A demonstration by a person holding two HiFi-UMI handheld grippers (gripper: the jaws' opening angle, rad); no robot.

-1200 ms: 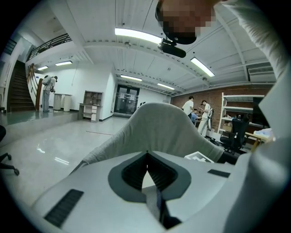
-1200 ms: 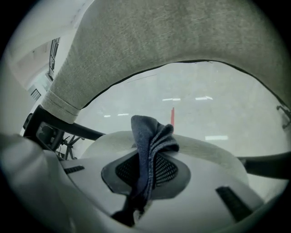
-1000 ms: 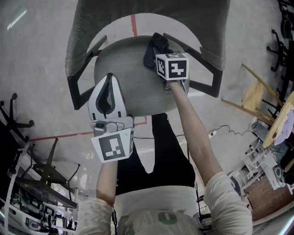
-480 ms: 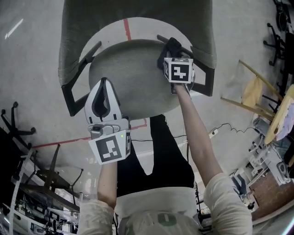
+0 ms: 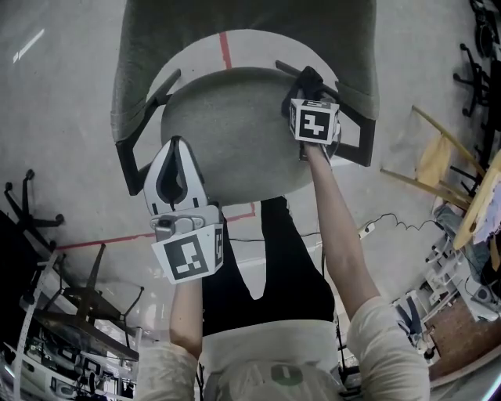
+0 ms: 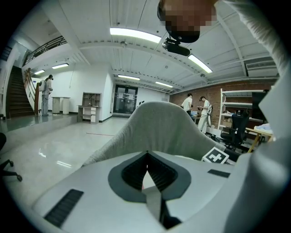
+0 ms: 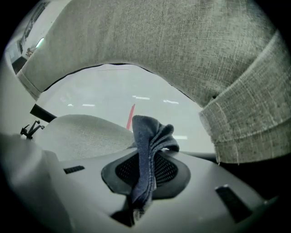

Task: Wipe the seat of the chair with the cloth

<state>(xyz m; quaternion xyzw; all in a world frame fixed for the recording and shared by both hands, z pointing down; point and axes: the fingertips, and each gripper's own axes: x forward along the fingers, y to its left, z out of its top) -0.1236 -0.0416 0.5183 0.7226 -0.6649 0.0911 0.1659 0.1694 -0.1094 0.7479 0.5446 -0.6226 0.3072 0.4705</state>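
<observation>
The grey fabric chair fills the upper half of the head view, its rounded seat in front of the curved backrest. My right gripper is at the seat's far right edge, by the black arm support, shut on a dark blue cloth. In the right gripper view the cloth stands bunched between the jaws, with the seat to the left and the backrest above. My left gripper hovers over the seat's near left part, shut and empty; in its own view, the left gripper faces the backrest.
A red tape line runs on the floor behind the chair. Black chair bases stand at the left. Wooden frames and clutter lie at the right, and a cable lies on the floor. People stand far off.
My right gripper has carried the cloth rightward across the seat, from the back middle to the right edge. The left gripper has stayed about where it was.
</observation>
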